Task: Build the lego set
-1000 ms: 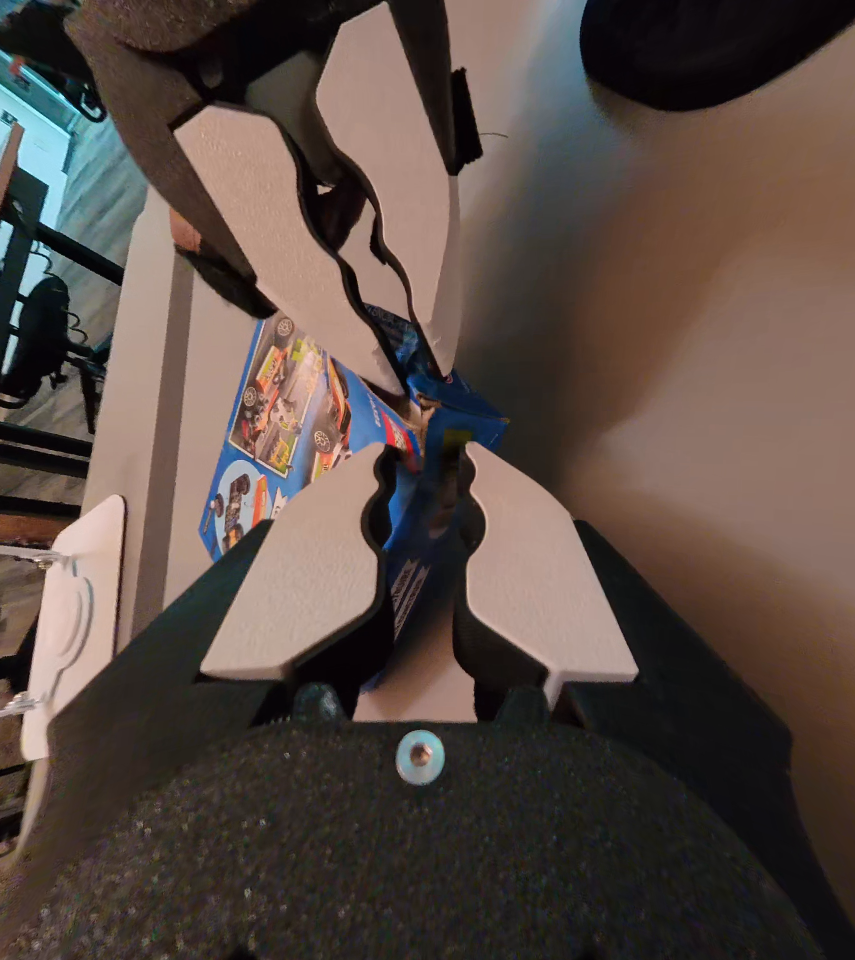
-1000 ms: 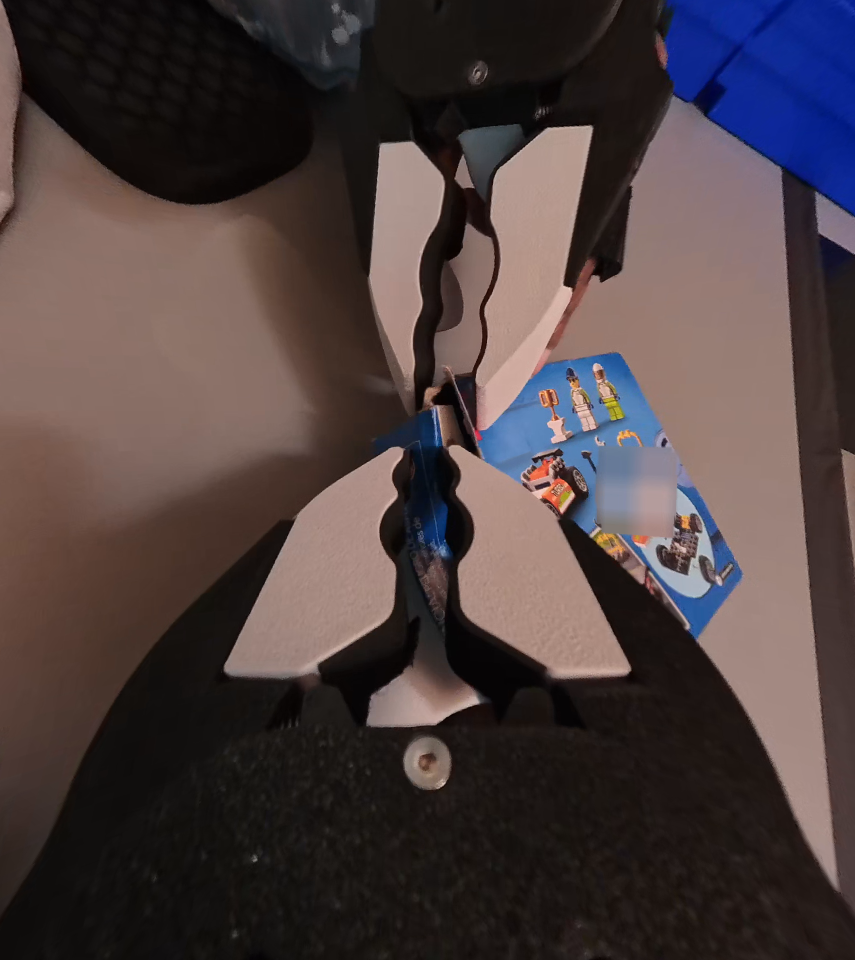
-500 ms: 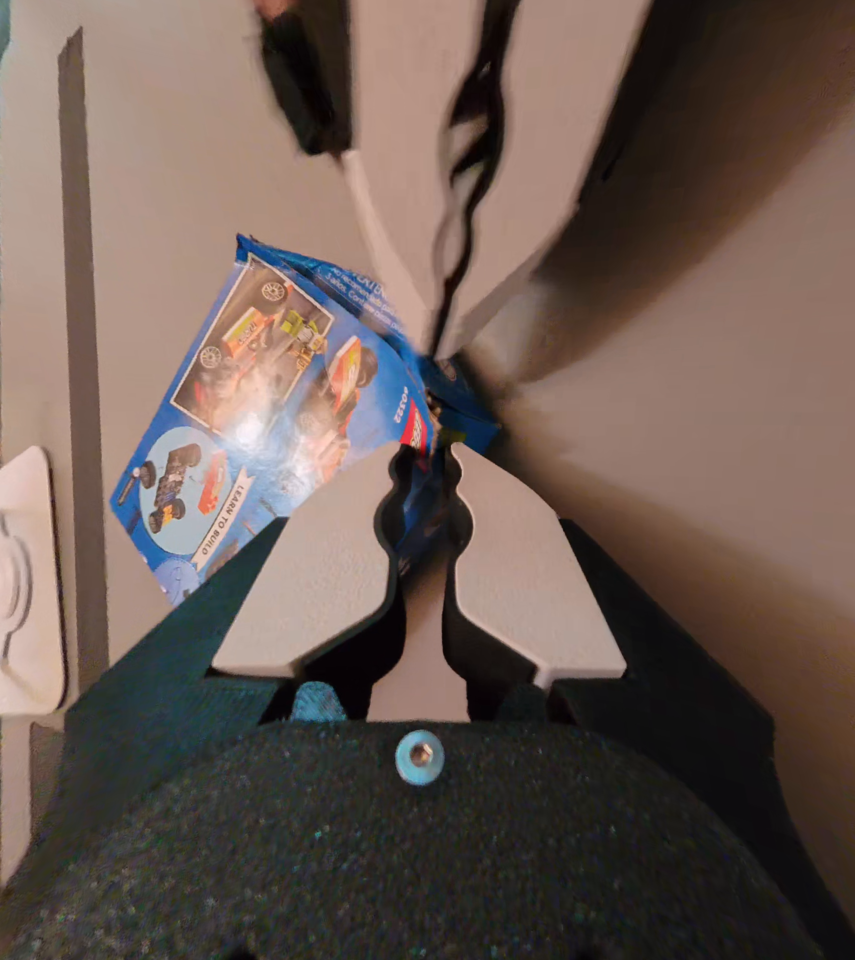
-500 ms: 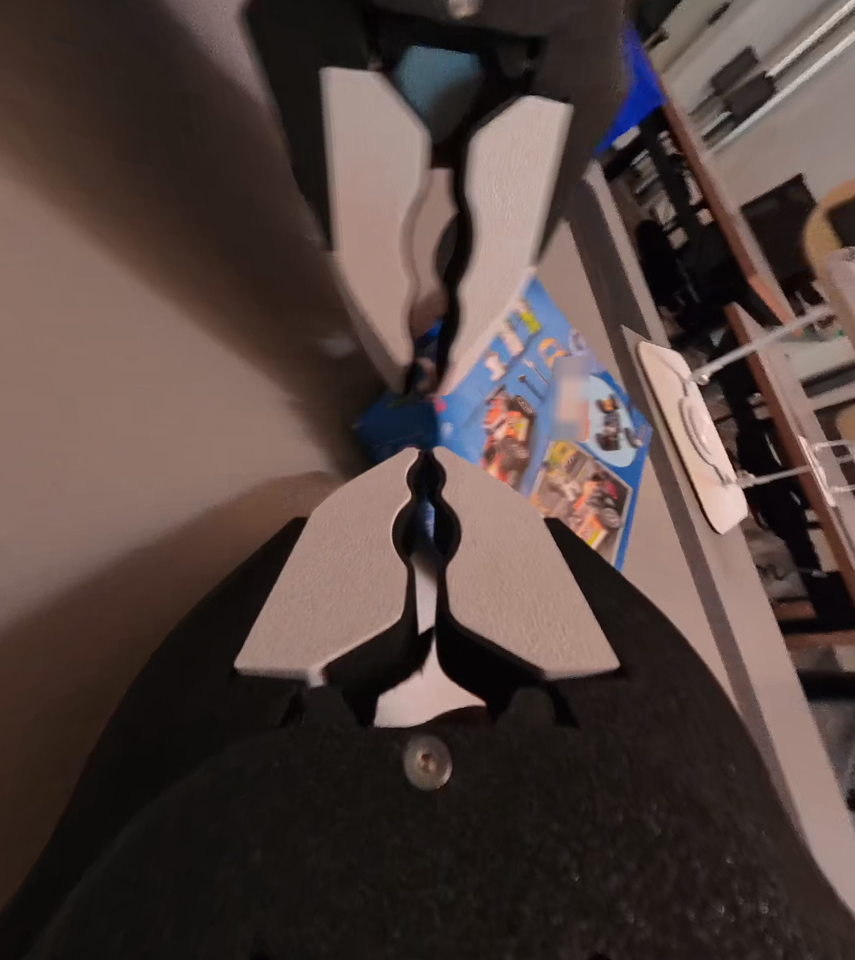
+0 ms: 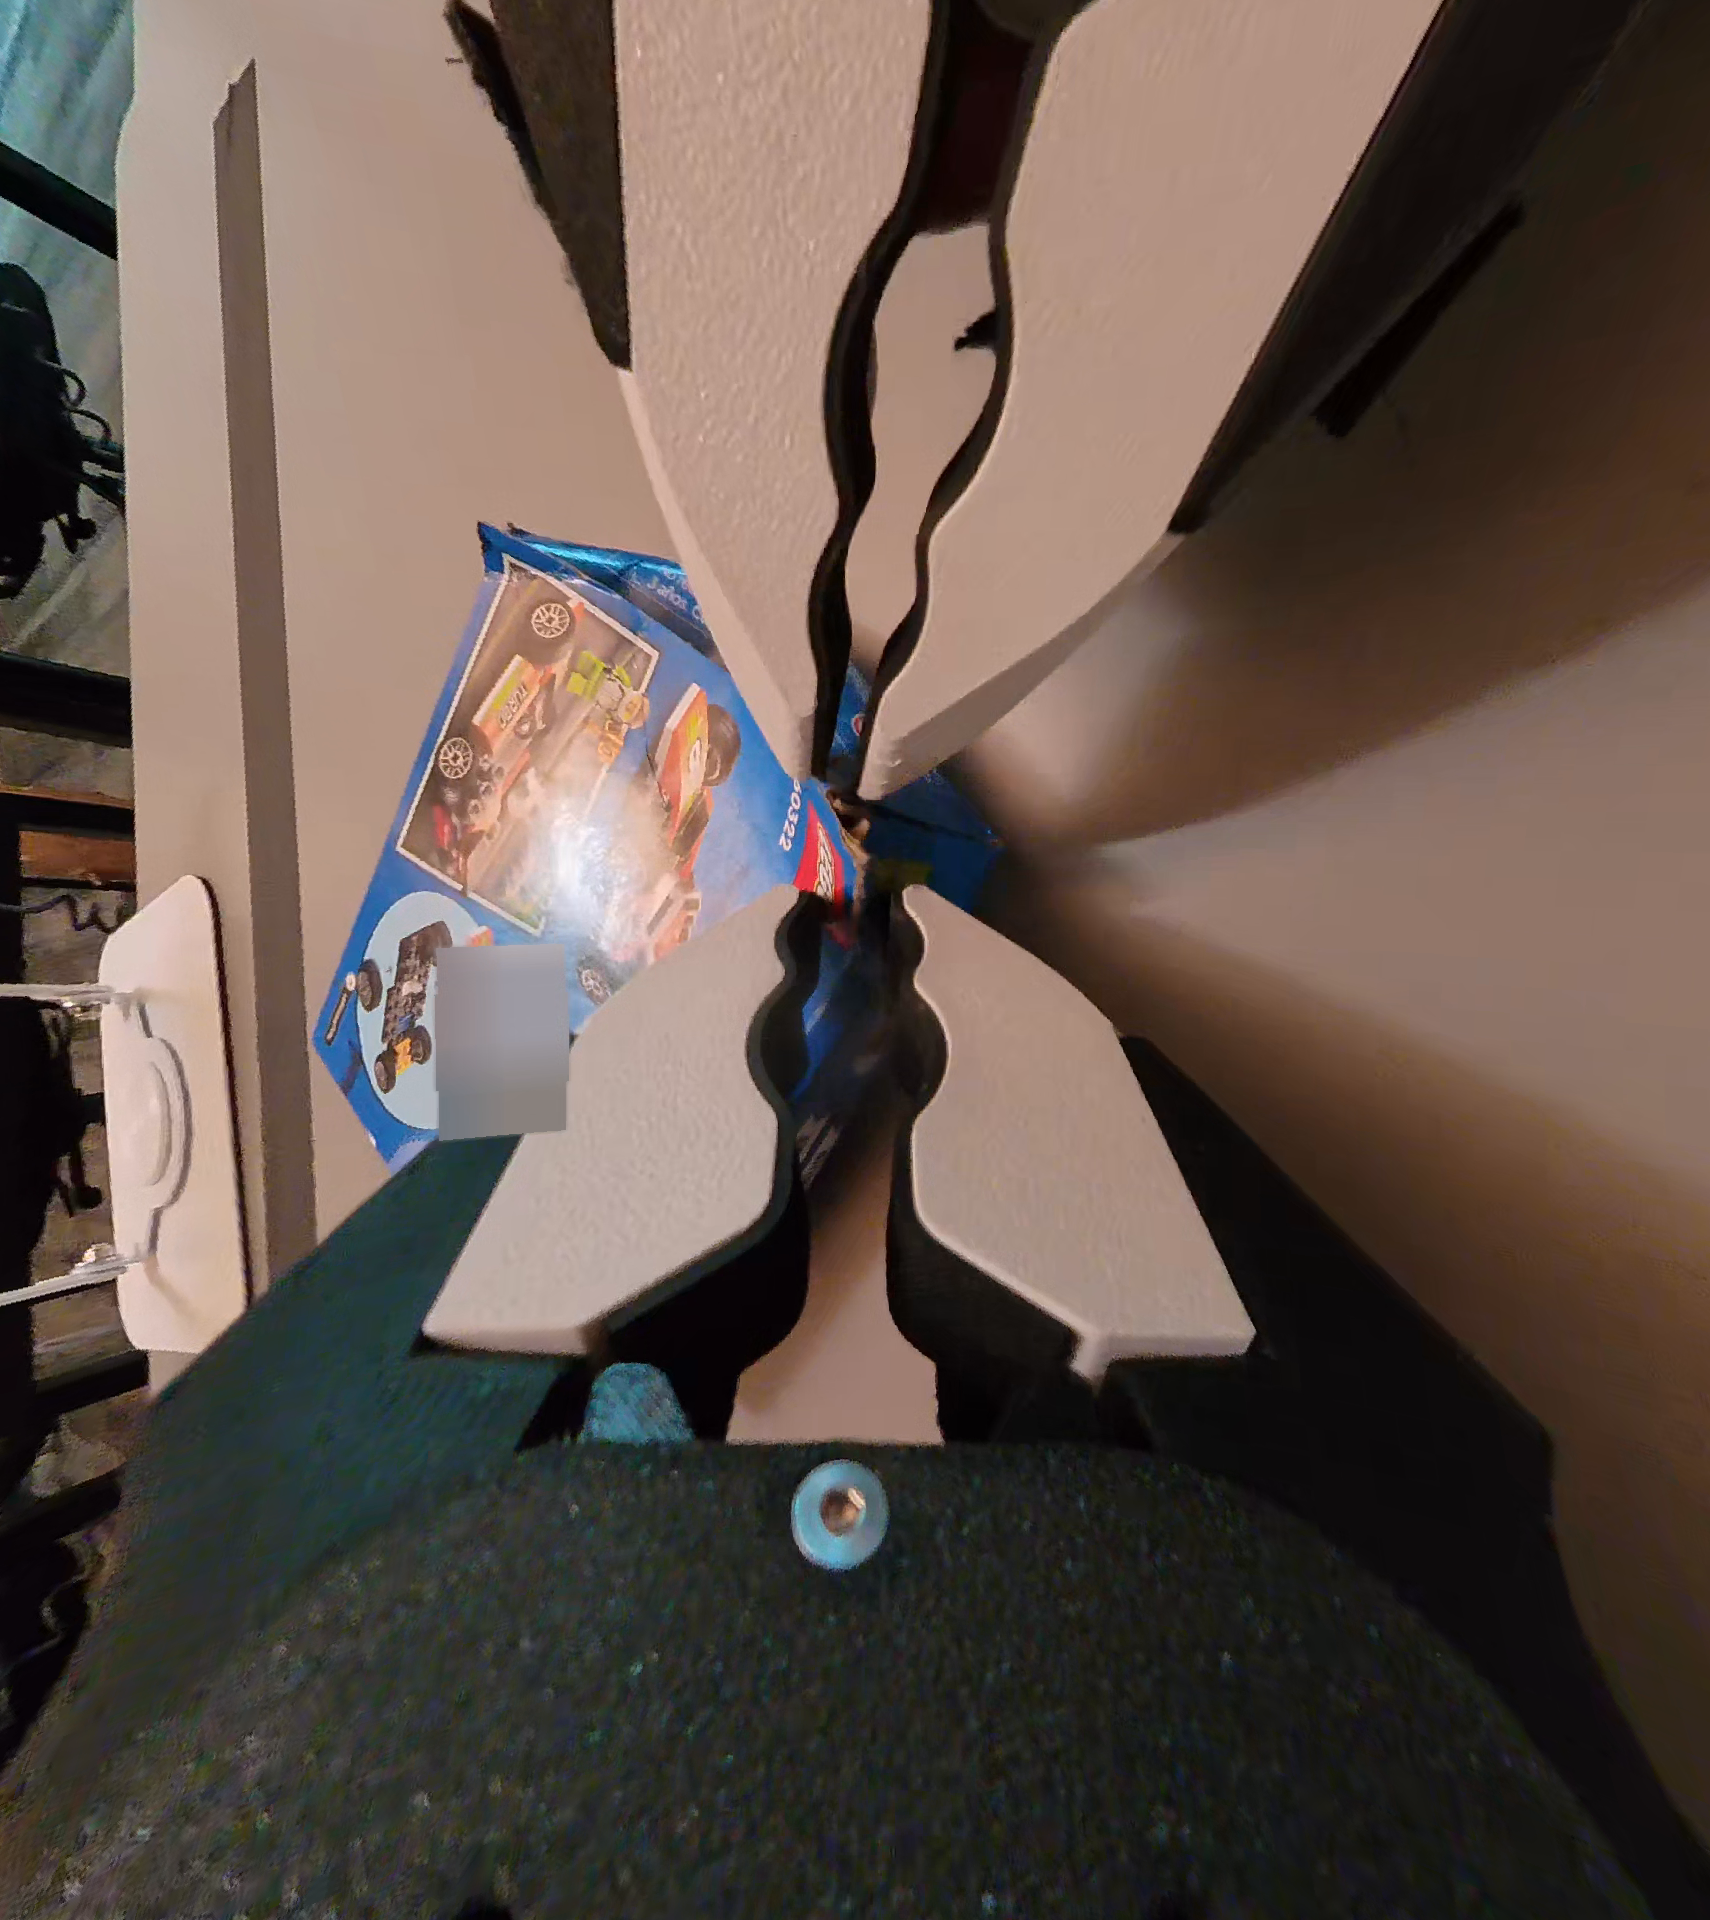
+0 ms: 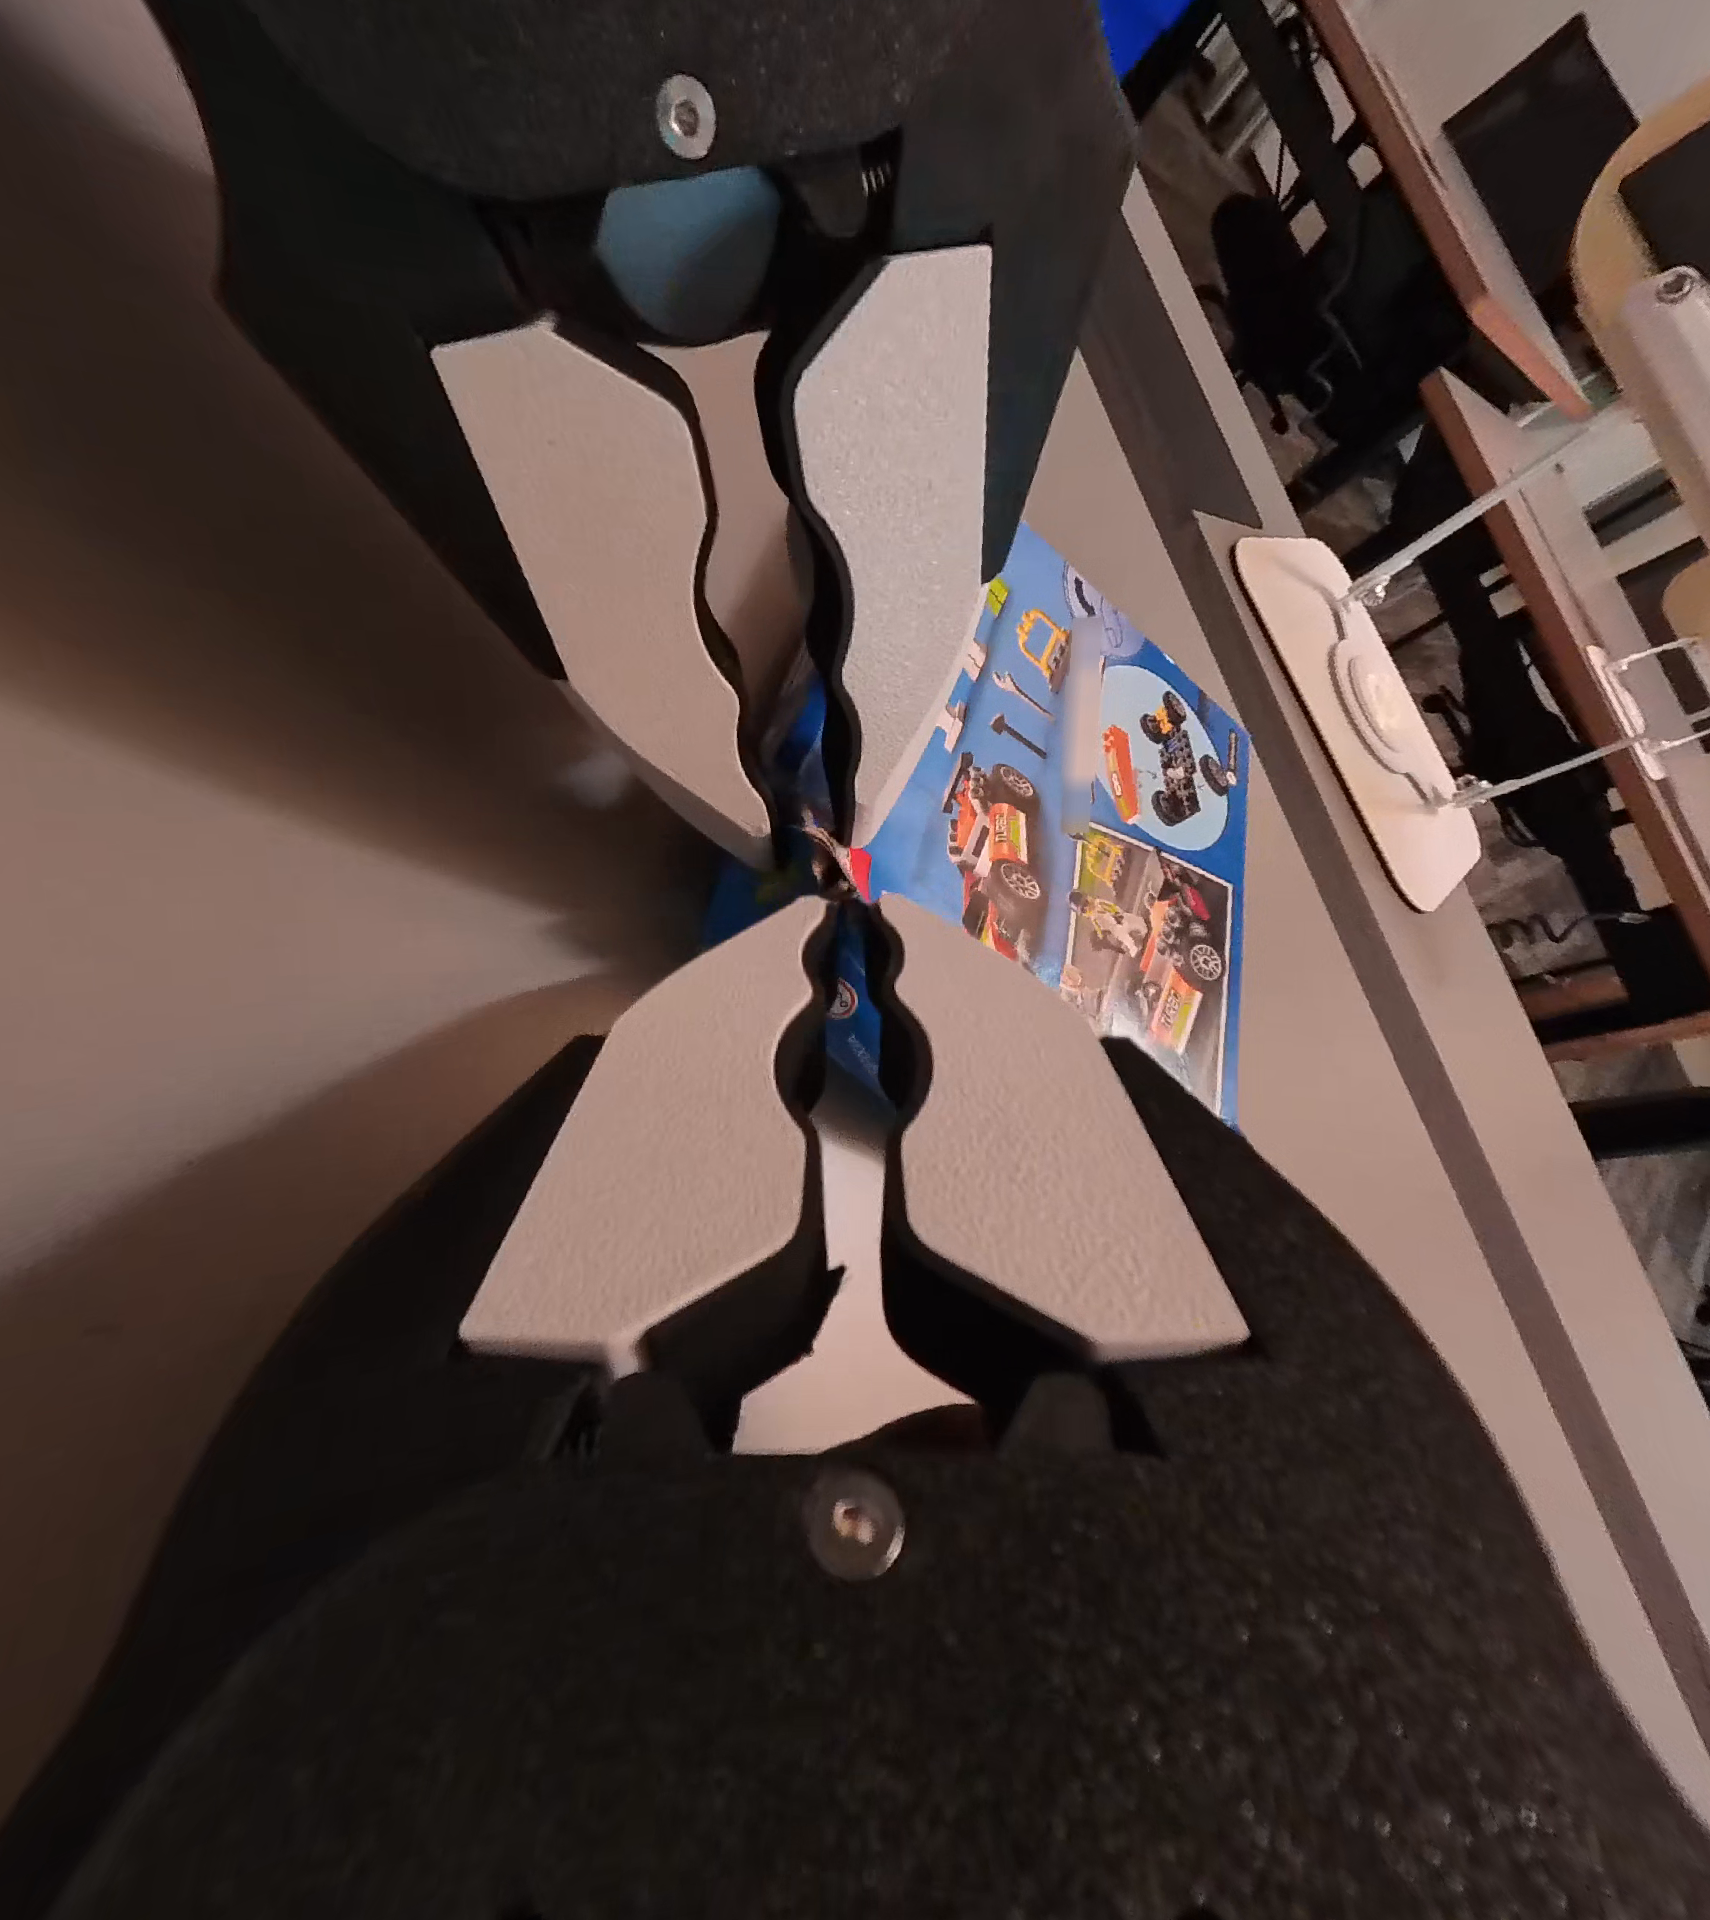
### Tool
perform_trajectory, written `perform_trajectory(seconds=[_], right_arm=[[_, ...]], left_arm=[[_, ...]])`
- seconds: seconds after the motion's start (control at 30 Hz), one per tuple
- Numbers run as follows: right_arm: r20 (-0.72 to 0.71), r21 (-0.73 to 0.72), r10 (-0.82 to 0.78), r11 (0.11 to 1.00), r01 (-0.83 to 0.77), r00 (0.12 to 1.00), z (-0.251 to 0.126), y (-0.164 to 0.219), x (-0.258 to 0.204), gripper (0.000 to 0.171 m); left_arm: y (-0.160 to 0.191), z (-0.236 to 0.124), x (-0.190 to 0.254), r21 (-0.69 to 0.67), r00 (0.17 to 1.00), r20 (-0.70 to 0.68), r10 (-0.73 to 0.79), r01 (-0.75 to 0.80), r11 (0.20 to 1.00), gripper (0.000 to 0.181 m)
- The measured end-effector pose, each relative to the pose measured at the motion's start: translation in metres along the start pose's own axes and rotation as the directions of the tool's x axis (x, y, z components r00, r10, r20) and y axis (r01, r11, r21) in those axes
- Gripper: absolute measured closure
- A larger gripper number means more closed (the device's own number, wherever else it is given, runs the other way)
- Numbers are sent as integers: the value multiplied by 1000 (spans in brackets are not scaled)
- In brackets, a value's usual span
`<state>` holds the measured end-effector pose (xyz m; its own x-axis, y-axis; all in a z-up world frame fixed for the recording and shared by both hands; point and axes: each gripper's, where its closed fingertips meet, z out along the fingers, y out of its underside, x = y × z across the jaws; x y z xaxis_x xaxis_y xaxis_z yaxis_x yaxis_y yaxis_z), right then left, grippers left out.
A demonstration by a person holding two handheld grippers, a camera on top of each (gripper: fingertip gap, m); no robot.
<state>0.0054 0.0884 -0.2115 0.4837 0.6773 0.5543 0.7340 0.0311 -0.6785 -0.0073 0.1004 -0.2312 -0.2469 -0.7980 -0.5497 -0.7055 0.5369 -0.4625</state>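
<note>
A blue lego packet (image 5: 560,831) printed with car pictures hangs above the pale table, held by its top edge. My left gripper (image 5: 856,902) is shut on that edge from below in its own view. My right gripper (image 5: 846,774) comes in from above, tip to tip with it, shut on the same edge. In the right wrist view my right gripper (image 6: 846,914) grips the packet (image 6: 1121,852) at the bottom, and the left gripper (image 6: 809,842) pinches it from the top. The edge looks crumpled between the tips. The packet's contents are hidden.
A white pad with a clear stand (image 5: 165,1112) sits at the table's edge, also in the right wrist view (image 6: 1370,717). A grey strip (image 5: 248,520) runs along that side of the table (image 5: 1453,1039). Desks and chairs stand beyond the edge. Left and right tips are no more than a few centimetres apart.
Both grippers have kept their hold and turned together. The packet has swung out flatter toward the table's edge side, and the two pairs of tips now sit closer together.
</note>
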Motion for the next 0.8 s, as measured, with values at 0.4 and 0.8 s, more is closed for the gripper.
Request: perform_trajectory(seconds=[0.4, 0.8], right_arm=[[60, -2, 116, 993, -116, 991, -1, -1, 0, 163], [21, -17, 101, 995, -101, 995, 1, 8, 1, 166]], left_arm=[[-4, 0, 3, -129, 986, 114, 121, -107, 986, 169], [-3, 4, 2, -112, 988, 139, 61, -45, 993, 169]])
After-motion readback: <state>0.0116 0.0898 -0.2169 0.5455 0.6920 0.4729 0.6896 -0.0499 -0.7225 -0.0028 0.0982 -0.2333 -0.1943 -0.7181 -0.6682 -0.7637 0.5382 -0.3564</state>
